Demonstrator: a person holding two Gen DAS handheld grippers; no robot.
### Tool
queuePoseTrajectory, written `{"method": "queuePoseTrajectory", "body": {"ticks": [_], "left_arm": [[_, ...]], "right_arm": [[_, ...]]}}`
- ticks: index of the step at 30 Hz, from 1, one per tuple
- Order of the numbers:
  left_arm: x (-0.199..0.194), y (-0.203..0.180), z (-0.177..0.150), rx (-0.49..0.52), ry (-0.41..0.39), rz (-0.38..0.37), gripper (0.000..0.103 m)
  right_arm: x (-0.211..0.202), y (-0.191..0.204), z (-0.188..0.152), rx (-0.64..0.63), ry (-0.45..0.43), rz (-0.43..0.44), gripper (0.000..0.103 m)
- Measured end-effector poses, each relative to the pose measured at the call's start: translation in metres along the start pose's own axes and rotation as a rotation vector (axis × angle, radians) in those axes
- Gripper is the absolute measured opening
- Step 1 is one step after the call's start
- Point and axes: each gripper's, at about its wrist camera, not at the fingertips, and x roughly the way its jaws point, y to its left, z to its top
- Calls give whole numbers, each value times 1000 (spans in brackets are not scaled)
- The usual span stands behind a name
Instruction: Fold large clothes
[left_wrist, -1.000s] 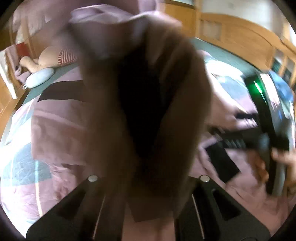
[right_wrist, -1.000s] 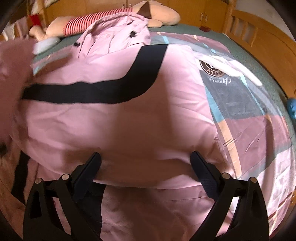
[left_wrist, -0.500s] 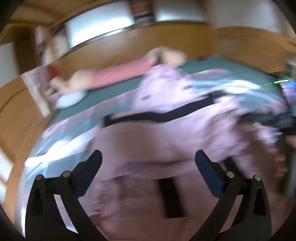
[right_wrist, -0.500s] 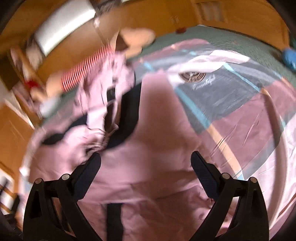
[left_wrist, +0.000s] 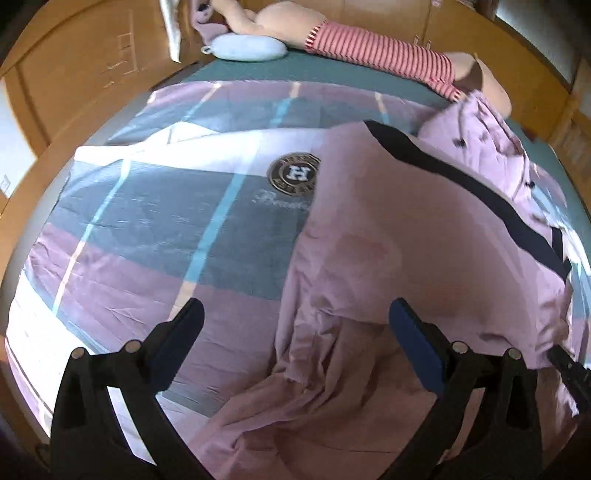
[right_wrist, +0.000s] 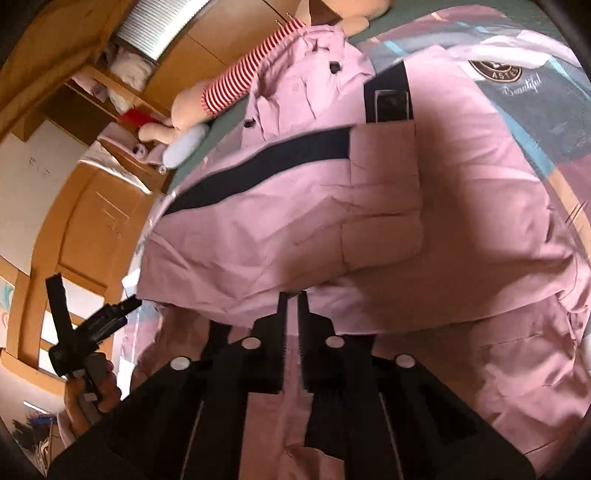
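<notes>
A large pink coat with a black stripe (right_wrist: 332, 206) lies on the bed, its sleeves folded across the body. It also shows on the right of the left wrist view (left_wrist: 417, 251). My right gripper (right_wrist: 292, 299) is shut on a pink fold of the coat at its near hem. My left gripper (left_wrist: 295, 325) is open and empty, hovering over the coat's left edge and the bedspread. The left gripper also shows at the left of the right wrist view (right_wrist: 127, 304), beside the coat's left edge.
The bedspread (left_wrist: 184, 221) is pink, grey and white with a round logo. A striped plush toy (left_wrist: 369, 55) and a pale blue cushion (left_wrist: 247, 48) lie at the head. Wooden bed frame and cupboards (right_wrist: 92, 206) surround the bed.
My left gripper has let go of the pink cloth it held up and is now open, swung left. My right gripper has closed on the coat's near hem.
</notes>
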Motion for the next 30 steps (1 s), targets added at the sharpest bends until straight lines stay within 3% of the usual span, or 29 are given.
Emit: {"method": "queuePoseTrajectory", "body": {"ticks": [3,6,7,8,9,10,12,14,16,17,18,19,20,21,25,28,30], "left_arm": [[-3,-7,0,24,-11,6,101],[-4,-17,-1,49,-12,-9,101],[-5,-20,-2,58,-14,-13,101],[-4,-24,-3,67,-14,-16,101],[-3,-28,-4,83,-10,-18,101],[-1,-32,-5,100,-6,-15,101],[0,-40,-8,126,-8,0,101],[0,-46,-9,141,-14,9,101],[1,-51,-13,161,-10,6,101],[2,-54,-15,170,-6,4,101],[3,-57,-17,183,1,3,101],[4,-59,-19,193,6,0,101],[5,-62,-20,203,12,-3,101],[6,-65,-22,218,17,-6,101],[5,-72,-25,259,8,13,101],[5,-74,-25,271,4,23,101],[6,-74,-25,271,11,22,101]], "right_arm": [[-27,8,8,-72,-148,-100,0],[-43,0,18,-43,-233,-172,3],[-43,-8,20,-1,-219,-160,9],[-38,-16,21,38,-192,-136,40],[-31,-26,23,101,-144,-99,79],[-26,-35,25,152,-118,-71,87],[-19,-43,25,207,-104,-24,87],[-11,-44,31,213,-88,-38,87],[-7,-46,30,219,-100,-40,86],[-6,-46,28,214,-98,-38,74],[-2,-45,29,191,-88,-40,53],[2,-42,29,163,-74,-56,45],[2,-40,29,143,-74,-88,27],[-2,-38,28,112,-96,-127,17],[-28,-29,31,55,-226,-184,11],[-50,-6,33,-76,-348,-302,10],[-59,-2,33,-100,-406,-362,0]]}}
